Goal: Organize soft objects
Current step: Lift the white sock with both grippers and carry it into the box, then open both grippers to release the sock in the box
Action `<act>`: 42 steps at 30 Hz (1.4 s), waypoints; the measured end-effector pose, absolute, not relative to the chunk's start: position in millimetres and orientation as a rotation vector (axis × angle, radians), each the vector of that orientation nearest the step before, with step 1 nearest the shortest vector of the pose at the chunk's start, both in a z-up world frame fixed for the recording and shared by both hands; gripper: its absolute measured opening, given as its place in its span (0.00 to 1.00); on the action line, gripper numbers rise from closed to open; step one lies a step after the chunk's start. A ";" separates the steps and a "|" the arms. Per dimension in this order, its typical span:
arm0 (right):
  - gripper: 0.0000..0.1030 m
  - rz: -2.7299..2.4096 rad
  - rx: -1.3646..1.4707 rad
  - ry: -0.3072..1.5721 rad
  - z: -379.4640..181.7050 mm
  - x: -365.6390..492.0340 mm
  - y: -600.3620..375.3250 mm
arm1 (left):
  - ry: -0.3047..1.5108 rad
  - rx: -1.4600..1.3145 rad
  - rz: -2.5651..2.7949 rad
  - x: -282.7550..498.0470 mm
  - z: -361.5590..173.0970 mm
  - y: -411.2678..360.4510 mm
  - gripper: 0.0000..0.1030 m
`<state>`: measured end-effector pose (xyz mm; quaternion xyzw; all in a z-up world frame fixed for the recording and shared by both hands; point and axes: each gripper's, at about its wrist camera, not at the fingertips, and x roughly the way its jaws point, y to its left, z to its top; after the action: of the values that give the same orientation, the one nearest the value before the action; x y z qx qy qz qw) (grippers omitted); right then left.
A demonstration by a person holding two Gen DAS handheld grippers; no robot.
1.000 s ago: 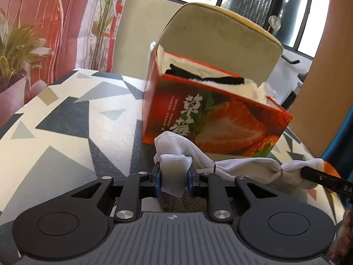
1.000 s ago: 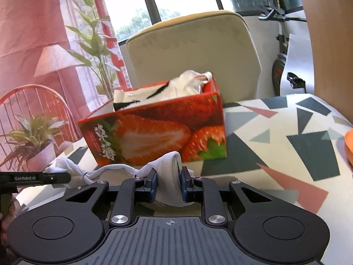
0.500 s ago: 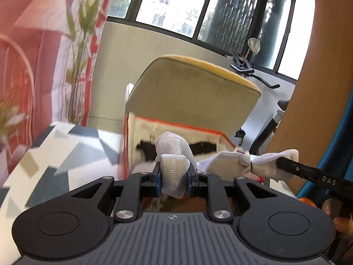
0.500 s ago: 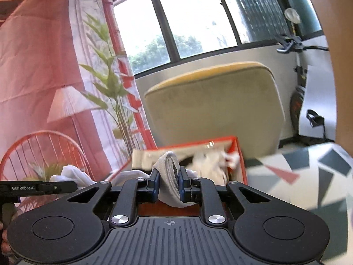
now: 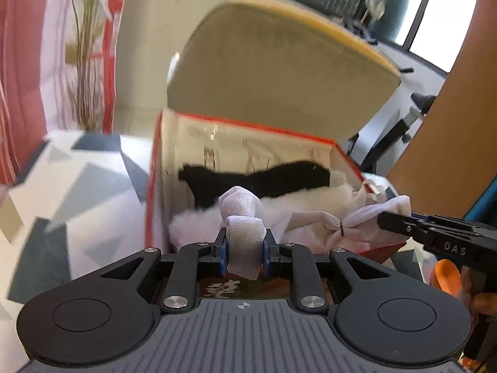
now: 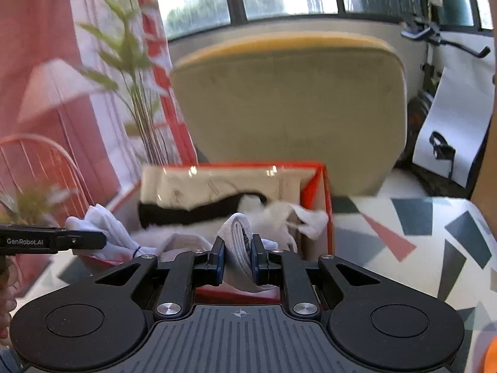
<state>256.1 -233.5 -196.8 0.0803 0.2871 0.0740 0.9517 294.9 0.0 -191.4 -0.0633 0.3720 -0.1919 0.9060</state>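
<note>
White cloth (image 5: pixel 310 220), twisted into a rope and cinched by a thin dark band near one end, is stretched between the two grippers and hangs just above the open red strawberry box (image 5: pixel 338 152) on the patterned table (image 5: pixel 77 192). Left gripper (image 5: pixel 243 245) is clamped on one bunched end, and the right gripper (image 6: pixel 237 253) pinches the other end tightly, its jaws having closed a little further on the fabric. The cloth's long axis runs roughly level from gripper to gripper, along the length of the box opening, with each end poking up past the pads. Inside the box lie a black soft item (image 5: pixel 257 180) and fluffy white material (image 5: pixel 304 199), so it is already fairly full. The likely trouble from here, as I judge it: if one end is let go before the other, the free end could swing over the near rim and drape outside the box. A release from too high could leave the cloth perched on the pile instead of settling in. Fabric might also snag on a pad and be dragged back out as the hand pulls away.
</note>
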 end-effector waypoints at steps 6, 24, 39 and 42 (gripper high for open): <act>0.14 0.132 0.116 0.711 -217.9 290.9 -221.7 | 0.837 -0.107 -0.400 319.4 -206.4 -13.6 0.22; 0.21 0.053 0.124 0.782 -239.2 304.7 -232.0 | 0.843 -0.061 -0.375 331.0 -212.2 -11.5 0.31; 0.91 0.076 0.092 0.472 -212.5 240.8 -238.8 | 0.536 -0.012 -0.372 268.7 -169.7 -4.4 0.96; 0.98 0.077 0.095 0.426 -212.9 226.5 -241.6 | 0.502 0.039 -0.378 251.5 -166.4 -7.8 0.98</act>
<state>226.5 -241.6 -212.9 0.0471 0.2114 0.0380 0.9755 251.5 -7.8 -166.4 0.0191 0.2469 -0.1861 0.9508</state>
